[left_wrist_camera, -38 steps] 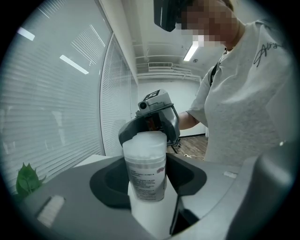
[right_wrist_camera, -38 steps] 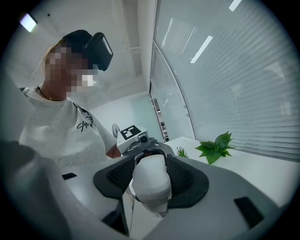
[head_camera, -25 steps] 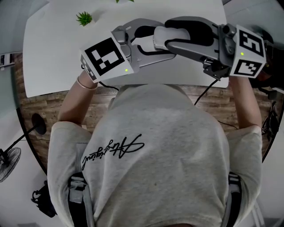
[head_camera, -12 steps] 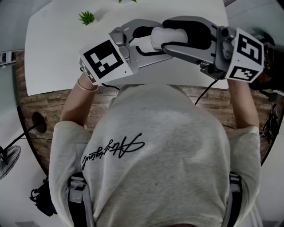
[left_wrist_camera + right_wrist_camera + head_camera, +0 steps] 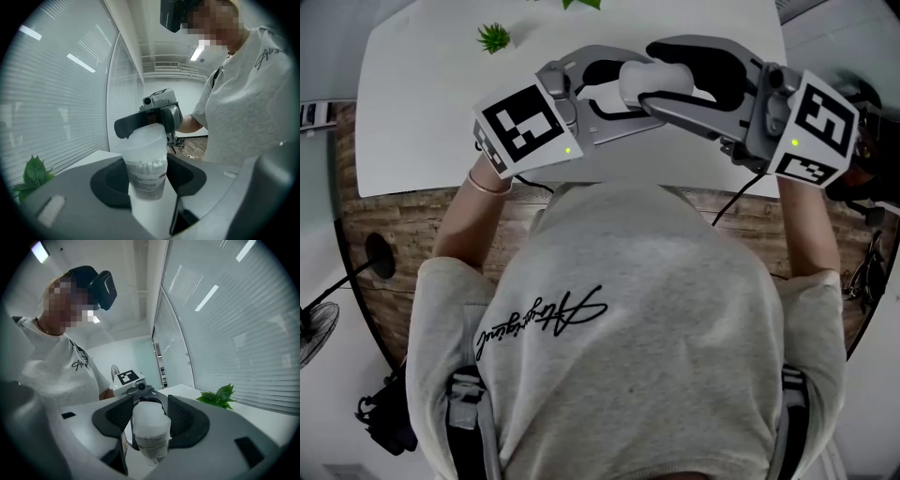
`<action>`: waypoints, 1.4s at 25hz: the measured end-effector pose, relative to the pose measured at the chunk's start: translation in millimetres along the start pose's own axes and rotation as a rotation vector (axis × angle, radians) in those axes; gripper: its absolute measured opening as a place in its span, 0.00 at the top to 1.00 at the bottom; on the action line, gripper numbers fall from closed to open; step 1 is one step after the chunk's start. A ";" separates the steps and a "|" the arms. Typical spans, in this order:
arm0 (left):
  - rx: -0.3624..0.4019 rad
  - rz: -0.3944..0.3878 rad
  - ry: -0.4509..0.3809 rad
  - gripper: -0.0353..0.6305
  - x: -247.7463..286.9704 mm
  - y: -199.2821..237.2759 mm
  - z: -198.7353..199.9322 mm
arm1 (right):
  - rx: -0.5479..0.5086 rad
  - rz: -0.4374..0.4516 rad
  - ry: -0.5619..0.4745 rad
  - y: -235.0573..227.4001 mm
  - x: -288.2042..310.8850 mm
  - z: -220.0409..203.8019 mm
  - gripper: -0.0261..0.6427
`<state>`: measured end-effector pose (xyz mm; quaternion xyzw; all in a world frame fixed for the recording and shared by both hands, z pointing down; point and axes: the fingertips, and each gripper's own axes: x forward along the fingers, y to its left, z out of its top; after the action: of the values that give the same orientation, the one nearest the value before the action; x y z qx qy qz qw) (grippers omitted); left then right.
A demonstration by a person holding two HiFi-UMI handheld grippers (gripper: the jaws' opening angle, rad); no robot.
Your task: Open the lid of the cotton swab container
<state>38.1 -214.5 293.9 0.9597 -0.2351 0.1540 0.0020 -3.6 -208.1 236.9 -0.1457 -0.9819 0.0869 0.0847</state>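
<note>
Cotton swab container (image 5: 143, 161): held above white table's (image 5: 412, 122) near edge | left gripper (image 5: 148, 182) clamped on its body | right gripper (image 5: 150, 411) seemingly clamped around lid (image 5: 151, 425) | label print too small to read

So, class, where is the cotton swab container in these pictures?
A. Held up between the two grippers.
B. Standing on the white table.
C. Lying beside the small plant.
A: the left gripper clamps the body of the cotton swab container, and the right gripper grips its lid.
</note>
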 end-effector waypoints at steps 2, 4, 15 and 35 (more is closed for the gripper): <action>0.008 0.005 0.014 0.63 -1.8 0.7 -1.4 | -0.021 -0.020 0.003 -0.6 1.1 2.1 0.61; 0.007 0.011 0.026 0.63 -4.9 0.9 -4.8 | -0.044 -0.039 0.004 -0.7 3.3 3.6 0.62; 0.011 0.032 0.024 0.63 -25.8 2.4 -15.8 | -0.081 -0.065 -0.039 -0.8 25.0 15.4 0.69; 0.033 0.015 0.025 0.63 -27.7 -2.4 -18.8 | -0.071 -0.155 -0.091 -27.1 31.1 31.2 0.90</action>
<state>10.3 -198.4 303.8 0.9558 -0.2399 0.1698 -0.0124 -46.3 -228.8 216.4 -0.0684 -0.9955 0.0516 0.0414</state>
